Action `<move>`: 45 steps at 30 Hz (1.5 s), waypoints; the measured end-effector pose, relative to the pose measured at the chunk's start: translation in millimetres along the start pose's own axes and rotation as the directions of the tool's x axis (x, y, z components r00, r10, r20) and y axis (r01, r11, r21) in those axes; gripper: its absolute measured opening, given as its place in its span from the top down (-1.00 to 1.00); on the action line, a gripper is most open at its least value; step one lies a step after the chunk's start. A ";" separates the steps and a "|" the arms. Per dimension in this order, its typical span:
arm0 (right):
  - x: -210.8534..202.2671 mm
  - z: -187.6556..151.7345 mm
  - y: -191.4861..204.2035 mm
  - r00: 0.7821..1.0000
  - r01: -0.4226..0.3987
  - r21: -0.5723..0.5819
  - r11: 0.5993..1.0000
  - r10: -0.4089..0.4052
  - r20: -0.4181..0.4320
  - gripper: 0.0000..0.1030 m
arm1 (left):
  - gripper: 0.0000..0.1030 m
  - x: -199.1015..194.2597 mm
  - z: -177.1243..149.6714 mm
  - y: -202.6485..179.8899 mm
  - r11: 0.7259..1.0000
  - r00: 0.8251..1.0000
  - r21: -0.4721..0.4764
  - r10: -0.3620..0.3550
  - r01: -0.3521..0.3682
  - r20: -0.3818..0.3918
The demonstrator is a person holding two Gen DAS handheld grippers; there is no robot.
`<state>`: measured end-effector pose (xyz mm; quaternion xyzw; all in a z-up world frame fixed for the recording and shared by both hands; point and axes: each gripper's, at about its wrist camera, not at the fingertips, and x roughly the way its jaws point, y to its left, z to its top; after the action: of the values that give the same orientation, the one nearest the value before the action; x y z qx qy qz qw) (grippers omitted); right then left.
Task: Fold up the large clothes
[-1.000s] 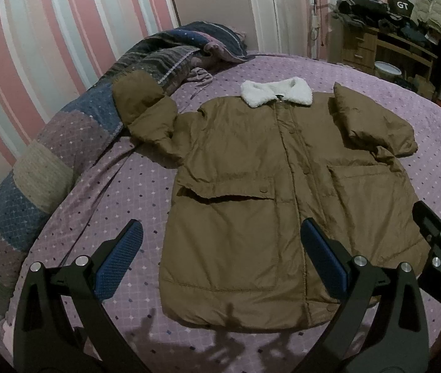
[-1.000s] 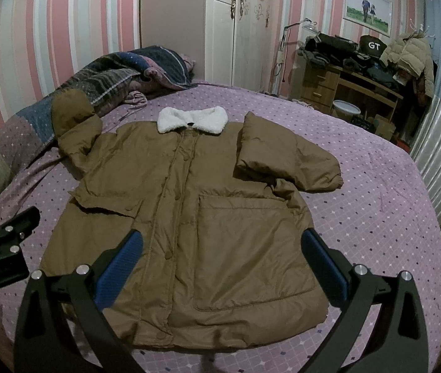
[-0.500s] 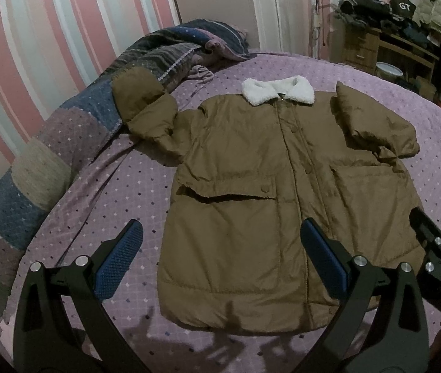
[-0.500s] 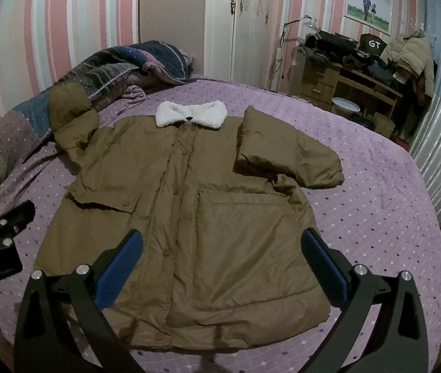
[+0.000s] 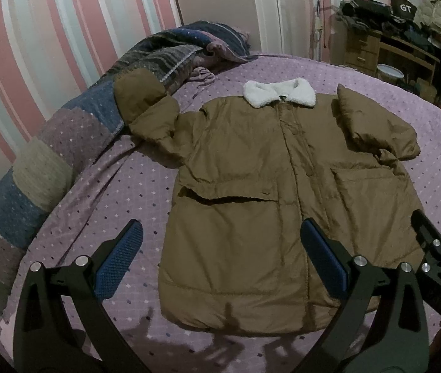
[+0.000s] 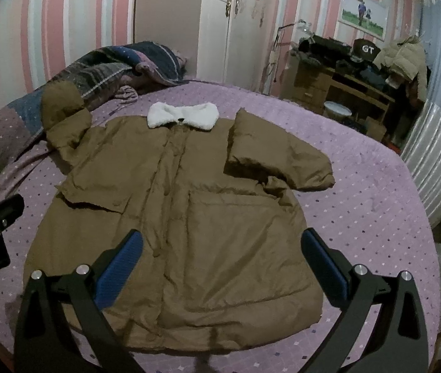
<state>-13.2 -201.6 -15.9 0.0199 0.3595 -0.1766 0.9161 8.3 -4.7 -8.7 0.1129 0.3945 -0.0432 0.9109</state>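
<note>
Left wrist view: the left gripper point(image 5: 220, 261) hovers above the near hem of the brown coat point(image 5: 251, 202) spread flat on the bed point(image 5: 102, 192), fingers point(image 5: 119, 259) wide, empty; the right gripper point(image 6: 220, 261) likewise.

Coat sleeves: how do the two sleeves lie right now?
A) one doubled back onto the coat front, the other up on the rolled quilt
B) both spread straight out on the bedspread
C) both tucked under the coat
A: one sleeve lies folded on the coat; the other sleeve rests against the quilt.
</note>
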 end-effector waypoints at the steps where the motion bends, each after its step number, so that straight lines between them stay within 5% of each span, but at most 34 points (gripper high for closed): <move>1: -2.0 0.3 0.7 1.000 0.010 -0.008 1.000 -0.010 0.010 -0.97 | -0.94 -1.5 -0.5 -0.1 1.000 1.000 0.004 0.003 -0.003 0.004; 6: -14.6 15.4 6.4 0.996 0.042 -0.083 0.996 -0.035 0.083 -0.97 | -0.94 -4.6 16.5 -6.7 1.000 0.999 0.024 -0.012 0.013 -0.037; 12: -31.7 74.9 -2.4 0.978 0.123 -0.138 0.983 -0.096 0.187 -0.97 | -0.94 -28.9 81.4 -7.9 1.000 0.999 -0.008 -0.019 0.019 0.044; 20: -11.8 132.8 -36.8 0.983 0.065 -0.052 0.996 -0.055 0.173 -0.97 | -0.94 -29.6 128.4 -5.3 0.997 0.994 -0.026 -0.065 0.067 0.083; 29: 79.4 115.5 -63.7 0.996 0.012 0.068 0.998 -0.017 0.084 -0.97 | -0.94 37.1 110.5 5.9 0.998 1.000 -0.060 -0.010 0.011 0.027; 37: 154.8 81.2 -86.7 0.999 0.049 0.117 0.992 -0.050 0.010 -0.97 | -0.94 109.4 114.4 4.3 0.997 1.000 -0.077 0.015 -0.015 0.000; 41: 193.8 74.4 -132.2 0.999 0.036 0.270 0.962 -0.027 -0.035 -0.97 | -0.94 148.9 120.7 -10.2 0.997 0.998 -0.054 0.043 -0.045 -0.039; 45: 236.0 69.9 -170.3 0.996 0.057 0.380 0.923 -0.026 -0.086 -0.97 | -0.94 162.5 124.2 -16.9 0.997 1.000 -0.081 -0.010 0.008 -0.027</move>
<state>135.2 -445.6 -105.8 0.1975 0.3547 -0.2618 0.8756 204.8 -49.2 -47.7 0.0747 0.4088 -0.0297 0.9091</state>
